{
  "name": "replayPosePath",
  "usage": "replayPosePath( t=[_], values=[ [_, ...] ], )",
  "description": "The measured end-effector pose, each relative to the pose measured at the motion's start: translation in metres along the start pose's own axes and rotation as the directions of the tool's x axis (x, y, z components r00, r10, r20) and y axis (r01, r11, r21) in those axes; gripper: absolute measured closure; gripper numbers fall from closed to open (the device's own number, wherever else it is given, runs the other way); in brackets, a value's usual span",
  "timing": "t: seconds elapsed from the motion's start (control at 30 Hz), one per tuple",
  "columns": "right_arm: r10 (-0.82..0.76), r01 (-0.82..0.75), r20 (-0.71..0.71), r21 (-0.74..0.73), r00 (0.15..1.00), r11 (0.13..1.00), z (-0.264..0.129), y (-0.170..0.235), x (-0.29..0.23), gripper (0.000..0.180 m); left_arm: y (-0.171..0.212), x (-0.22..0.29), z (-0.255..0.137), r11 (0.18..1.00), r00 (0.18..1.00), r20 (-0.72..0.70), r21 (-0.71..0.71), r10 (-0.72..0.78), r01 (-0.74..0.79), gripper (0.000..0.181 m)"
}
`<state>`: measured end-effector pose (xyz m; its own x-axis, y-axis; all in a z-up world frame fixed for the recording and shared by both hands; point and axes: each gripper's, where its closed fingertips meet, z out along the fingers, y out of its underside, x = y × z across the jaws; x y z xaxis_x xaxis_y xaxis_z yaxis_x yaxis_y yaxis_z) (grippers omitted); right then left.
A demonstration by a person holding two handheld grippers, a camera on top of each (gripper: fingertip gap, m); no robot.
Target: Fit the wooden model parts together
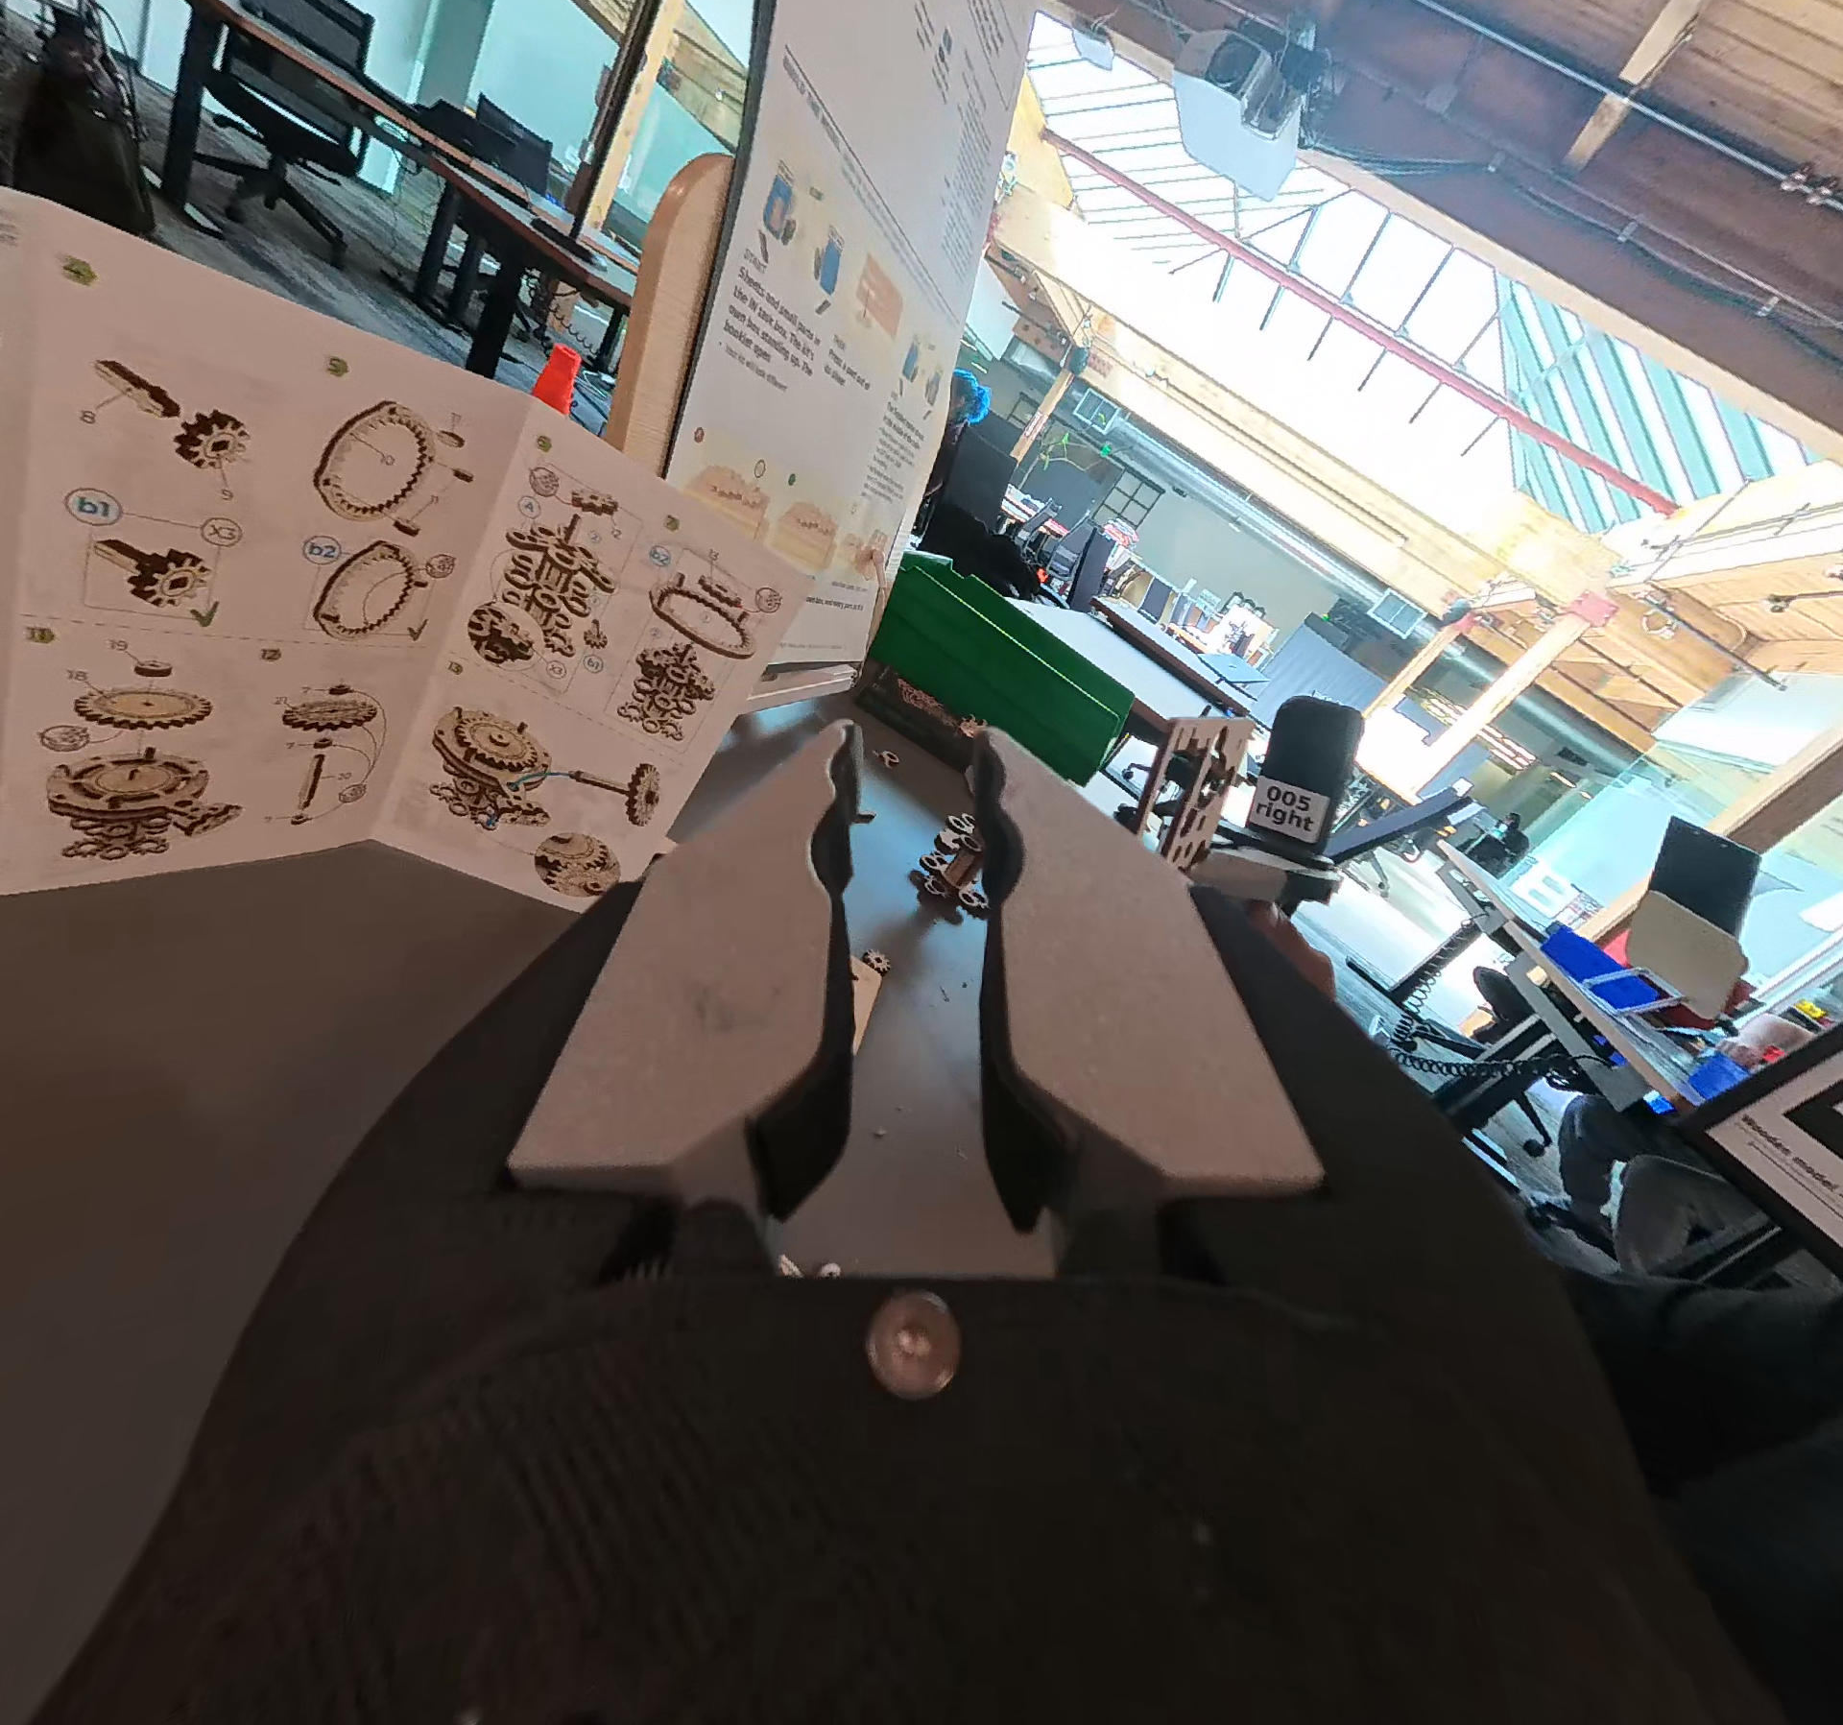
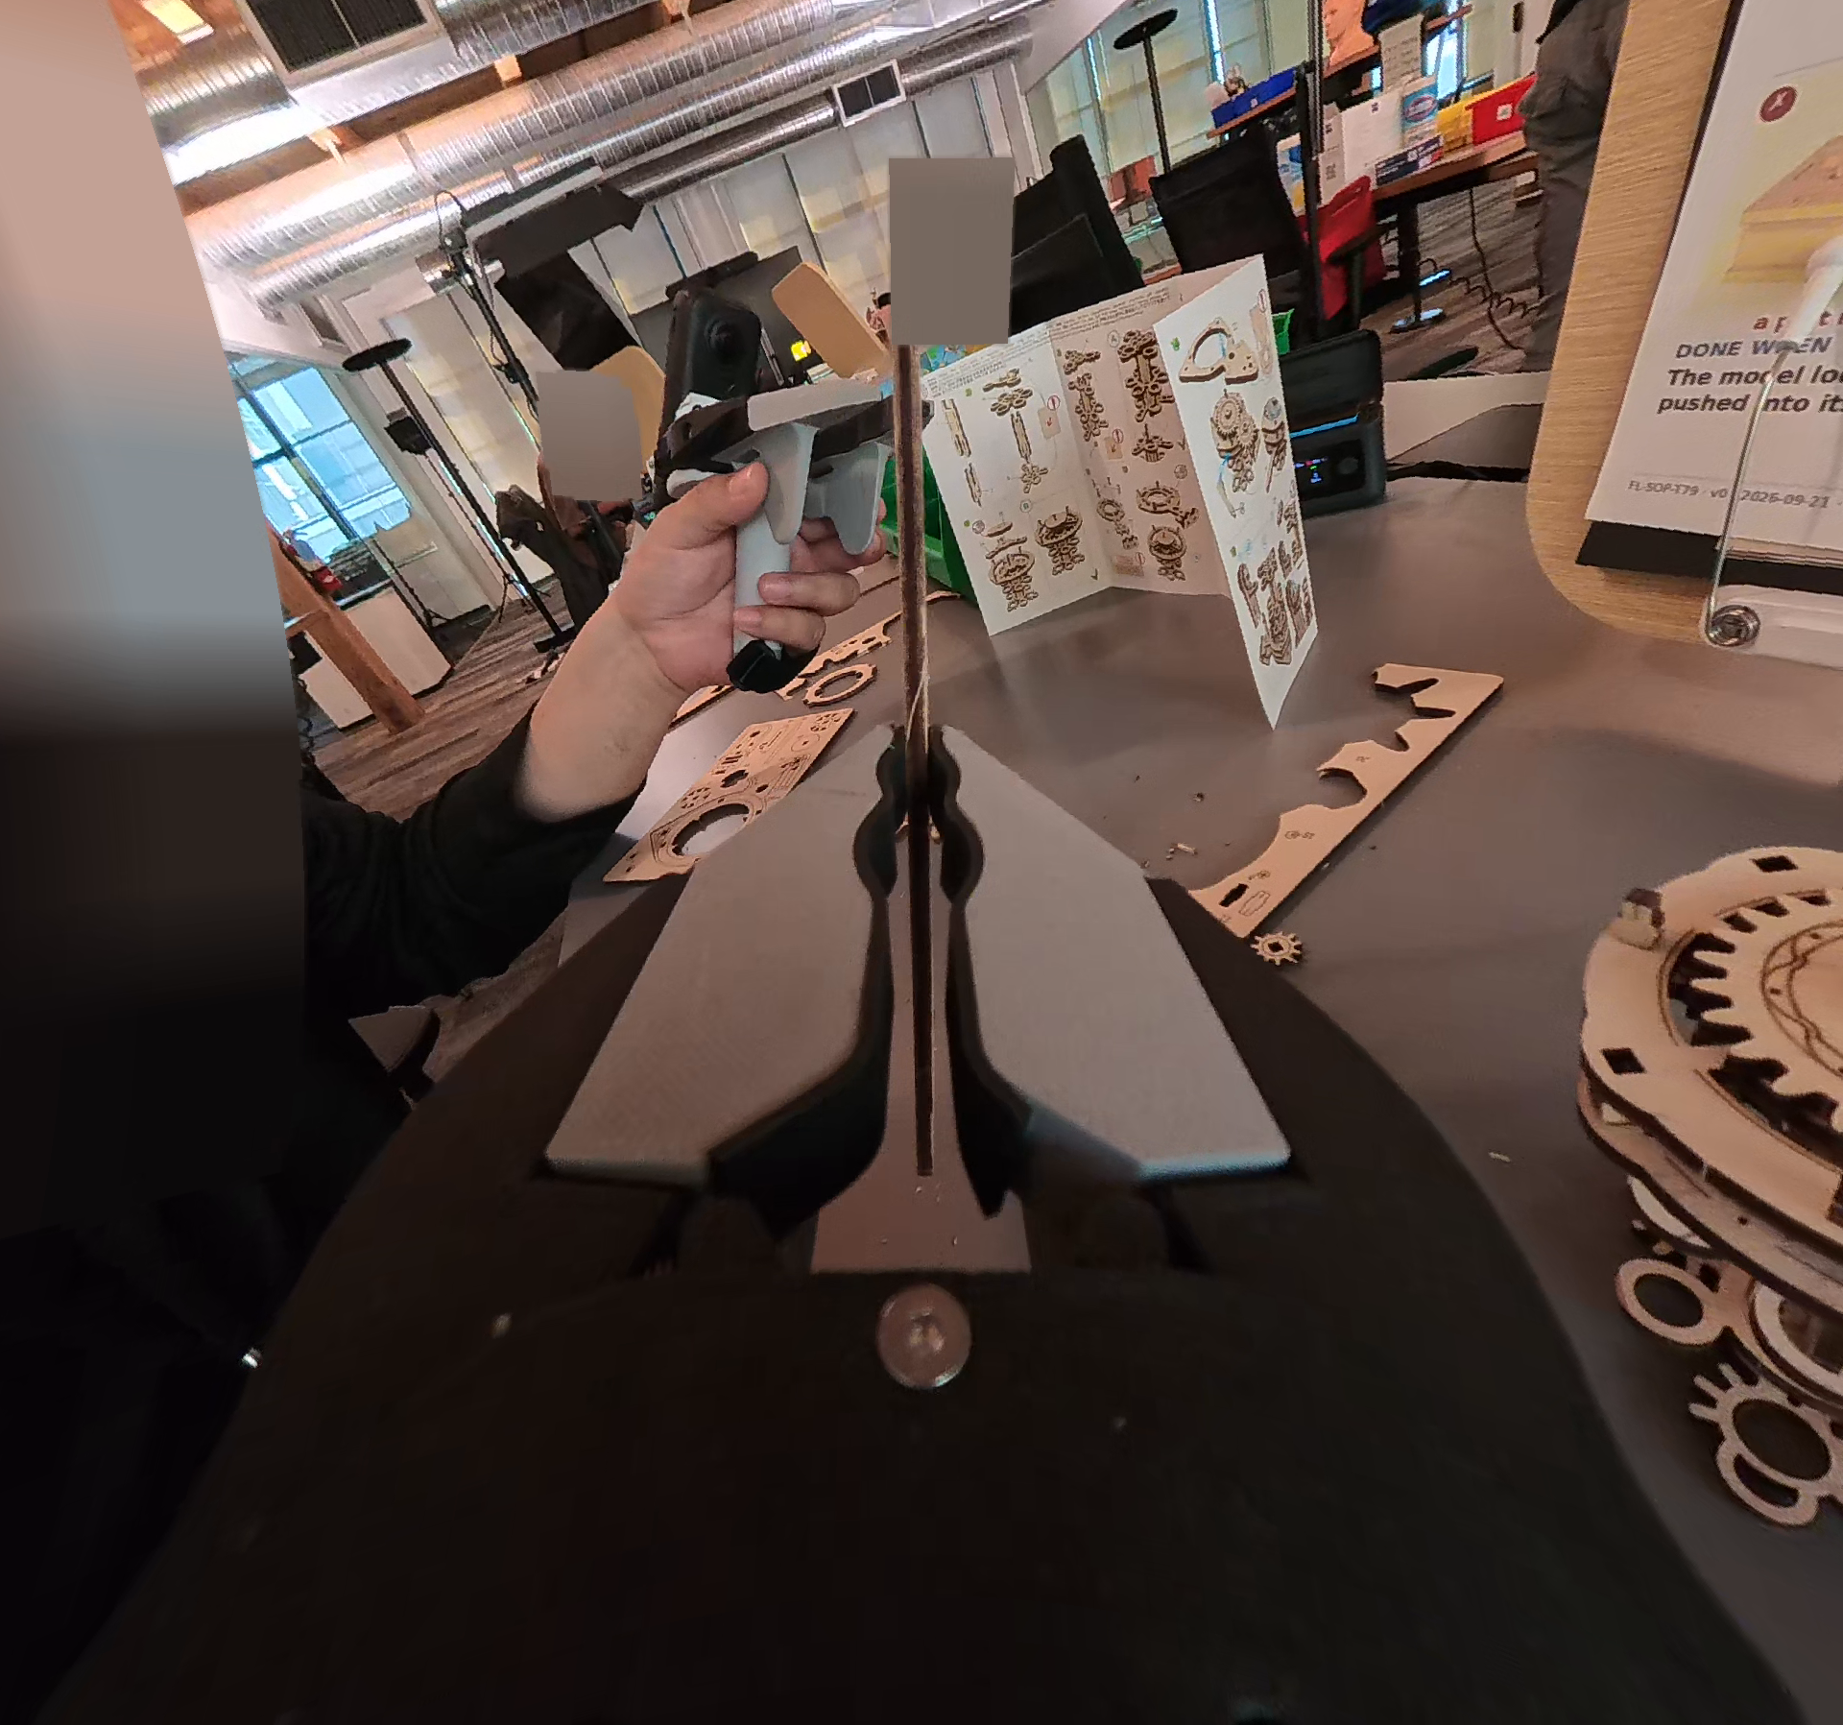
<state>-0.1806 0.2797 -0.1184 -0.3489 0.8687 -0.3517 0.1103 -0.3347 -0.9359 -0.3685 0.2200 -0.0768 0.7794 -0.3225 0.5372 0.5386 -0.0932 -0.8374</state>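
Observation:
My right gripper [image 2: 913, 745] is shut on a thin wooden panel [image 2: 913, 580], held upright and seen edge-on. In the left wrist view this perforated panel [image 1: 1202, 780] stands above the table at the right. My left gripper [image 1: 916, 760] is open and empty, above the grey table. Just beyond its fingertips lies a small wooden gear cluster [image 1: 952, 864], with a tiny gear [image 1: 876, 961] under the fingers. A large round geared wooden model [image 2: 1735, 1029] stands on the table right of my right gripper. A hand [image 2: 698, 580] holds the left gripper's handle, raised at the far left.
A folded instruction booklet [image 1: 299, 630] stands on the table, also in the right wrist view [image 2: 1127, 480]. Punched-out wood sheets [image 2: 1366, 780] [image 2: 738, 790] and a loose small gear [image 2: 1277, 949] lie flat. A green bin [image 1: 987, 660] and an upright display board [image 1: 858, 281] stand behind. The gap from one gripper's tips to the other's is roughly 20 cm.

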Motion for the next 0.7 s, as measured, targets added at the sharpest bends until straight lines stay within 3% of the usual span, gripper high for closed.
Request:
replayPosePath(
  t=[0.7],
  values=[
    [0.010, -0.010, -0.009, 0.021, 1.000, 1.000, -0.0020, -0.0035, 0.0017, 0.180, 0.0008, -0.0033, 0.0005, 1.000, 1.000, 0.011, 0.000, -0.003, 0.003, 0.161]
  ],
)
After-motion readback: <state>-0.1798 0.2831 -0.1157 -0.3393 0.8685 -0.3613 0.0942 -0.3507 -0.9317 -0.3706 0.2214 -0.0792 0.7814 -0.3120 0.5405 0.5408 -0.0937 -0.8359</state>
